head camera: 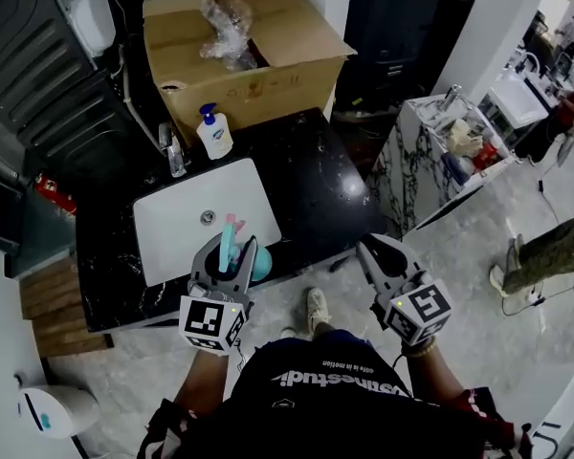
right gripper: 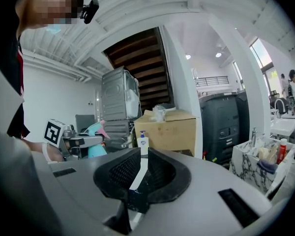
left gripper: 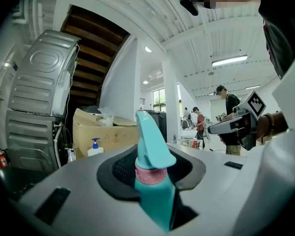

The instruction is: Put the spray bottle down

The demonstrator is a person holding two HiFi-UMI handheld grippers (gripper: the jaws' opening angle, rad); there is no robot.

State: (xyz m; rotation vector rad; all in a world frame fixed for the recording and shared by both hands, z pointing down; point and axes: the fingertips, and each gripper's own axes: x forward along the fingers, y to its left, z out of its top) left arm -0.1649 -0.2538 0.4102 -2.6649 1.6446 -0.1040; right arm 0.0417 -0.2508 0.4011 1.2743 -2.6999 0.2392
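**Teal spray bottle being held at the sink basin's near rim**

Only the head view is showing the white sink basin (head camera: 187,223). The left gripper (head camera: 228,249) is hovering over its near rim, with the spray bottle (head camera: 258,261) upright in it. Only the left gripper view is showing the grip: both jaws are pressing on the bottle's body, below its pink collar (left gripper: 148,175). The right gripper (head camera: 370,249) is hanging to the right of the sink basin. Its own view is showing the pads (right gripper: 123,173) parted by a narrow slit, gripping nothing.
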